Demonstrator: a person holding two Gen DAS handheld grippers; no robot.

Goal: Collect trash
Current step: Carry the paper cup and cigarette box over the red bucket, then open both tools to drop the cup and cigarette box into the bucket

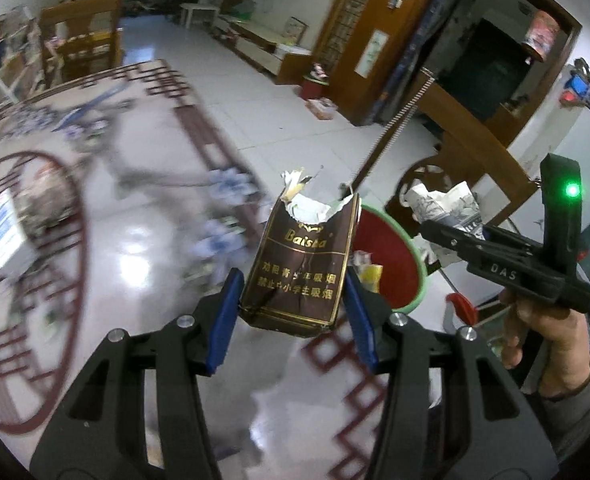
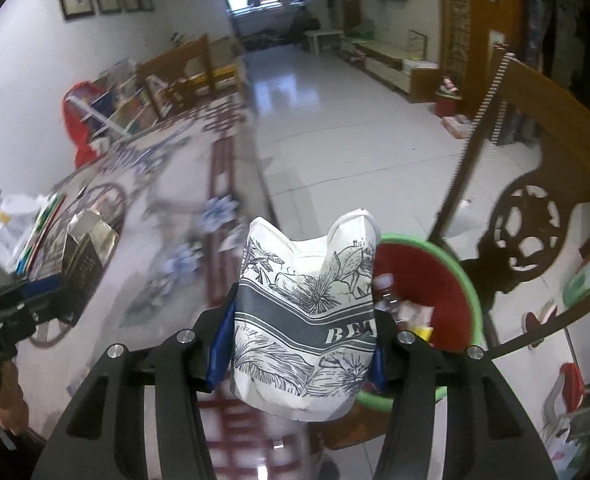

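both tongs, left and right, angled downward, each clamped on something

Two wrist fisheyes, side by side, both angled downward

Each looks along its own tool, close over the patterned table, toward the red bin and the tiled floor beyond; each catches the other tool at its edge.

A dark brown cigarette pack is lettered in gold. A white crumpled pack is printed with grey bands and black flowers. The bin is red inside, green-rimmed — the blurred tablecloth seemingly white with maroon lines.
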